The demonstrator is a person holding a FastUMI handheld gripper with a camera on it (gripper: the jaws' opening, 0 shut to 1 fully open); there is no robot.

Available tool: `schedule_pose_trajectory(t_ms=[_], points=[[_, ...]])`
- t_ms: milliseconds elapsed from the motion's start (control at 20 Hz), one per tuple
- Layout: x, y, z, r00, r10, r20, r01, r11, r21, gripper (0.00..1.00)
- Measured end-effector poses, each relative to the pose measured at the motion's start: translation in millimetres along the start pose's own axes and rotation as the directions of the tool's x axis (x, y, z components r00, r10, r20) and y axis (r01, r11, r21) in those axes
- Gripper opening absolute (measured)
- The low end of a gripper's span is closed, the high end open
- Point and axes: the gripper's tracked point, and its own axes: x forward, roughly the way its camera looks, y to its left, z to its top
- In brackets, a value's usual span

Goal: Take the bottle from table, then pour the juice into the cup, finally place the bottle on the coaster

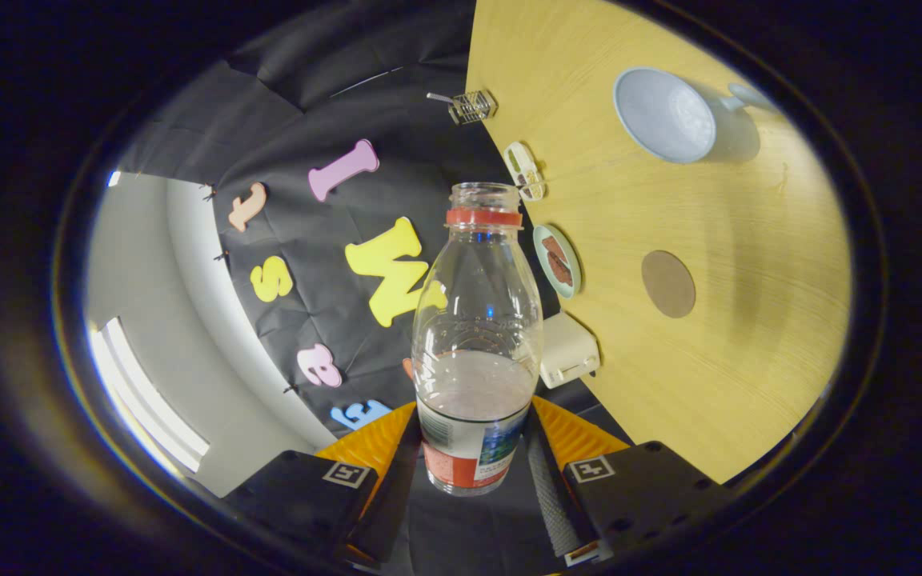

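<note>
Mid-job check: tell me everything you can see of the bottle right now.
The bottle is clear, plastic by its look, uncapped, with a red ring below its open mouth and a printed label round its base. Pale pinkish juice fills its lower part. It sits between the gripper fingers, which press on its labelled base from both sides, held clear of the table.

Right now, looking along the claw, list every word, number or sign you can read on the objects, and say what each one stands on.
Nothing can be quoted.
Label on the bottle: printed lines, too small and blurred to read.
Square markers on the claw: black-and-white patterns, not words.
Cup and coaster: no writing visible.
The claw is shut on the bottle, one finger pressing each side.
</note>
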Motion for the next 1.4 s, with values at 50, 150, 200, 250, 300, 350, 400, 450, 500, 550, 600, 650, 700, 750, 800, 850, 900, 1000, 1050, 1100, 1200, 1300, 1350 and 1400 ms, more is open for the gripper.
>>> schedule_pose_trajectory(t_ms=[50, 150, 200, 250, 300, 350, 400, 450, 500, 550, 600, 650, 700, 750, 800, 850, 900, 1000, 1050, 1100, 1200, 1300, 1350, 1400], points=[[1.0, -0.1, 0.1, 1.000, -0.001, 0.002, 0.001, 1.000, -0.007, 0.75], [1.1, -6.6, -0.2, 1.000, -0.023, 0.000, 0.023, 0.999, -0.042, 0.75], [0.0, -11.1, 1.9, 0.999, -0.040, 0.000, 0.040, 0.997, -0.070, 0.75], [0.6, -14.8, 3.4, 0.998, -0.055, 0.005, 0.055, 0.994, -0.095, 0.75], [0.6, -16.5, 6.8, 0.998, -0.058, 0.012, 0.059, 0.992, -0.112, 0.75], [1.1, -13.8, 9.5, 0.999, -0.052, 0.014, 0.053, 0.991, -0.123, 0.75], [2.7, -12.3, 9.3, 0.999, -0.050, 0.014, 0.051, 0.990, -0.132, 0.75], [1.0, -11.1, 6.8, 0.999, -0.050, 0.014, 0.051, 0.988, -0.148, 0.75], [1.4, -11.2, 5.9, 0.998, -0.053, 0.013, 0.055, 0.983, -0.173, 0.75], [0.0, -12.4, 2.7, 0.998, -0.064, 0.010, 0.065, 0.977, -0.204, 0.75], [0.1, -14.4, -2.0, 0.997, -0.078, -0.001, 0.075, 0.967, -0.243, 0.75], [-2.2, -14.8, -9.2, 0.996, -0.087, -0.015, 0.079, 0.953, -0.293, 0.75], [-3.9, -16.6, -14.0, 0.994, -0.103, -0.022, 0.089, 0.935, -0.343, 0.75], [-4.6, -18.7, -15.1, 0.992, -0.120, -0.029, 0.100, 0.917, -0.387, 0.75], [-5.7, -20.5, -17.9, 0.991, -0.128, -0.035, 0.102, 0.900, -0.424, 0.75], [-8.6, -23.3, -21.9, 0.989, -0.139, -0.040, 0.106, 0.882, -0.460, 0.75], [-9.4, -27.9, -25.2, 0.987, -0.156, -0.045, 0.112, 0.859, -0.500, 0.75], [-14.4, -29.6, -35.0, 0.985, -0.164, -0.053, 0.101, 0.798, -0.594, 0.75], [-16.7, -28.7, -39.9, 0.985, -0.163, -0.058, 0.088, 0.761, -0.642, 0.75], [-19.0, -28.5, -42.9, 0.985, -0.161, -0.055, 0.078, 0.718, -0.691, 0.75], [-25.4, -28.1, -46.5, 0.988, -0.148, -0.050, 0.053, 0.620, -0.783, 0.75], [-31.5, -26.4, -51.3, 0.990, -0.133, -0.048, 0.028, 0.515, -0.857, 0.75], [-32.8, -28.4, -51.4, 0.990, -0.133, -0.041, 0.025, 0.458, -0.889, 0.75], [-34.2, -29.5, -50.0, 0.990, -0.135, -0.028, 0.028, 0.399, -0.916, 0.75]])
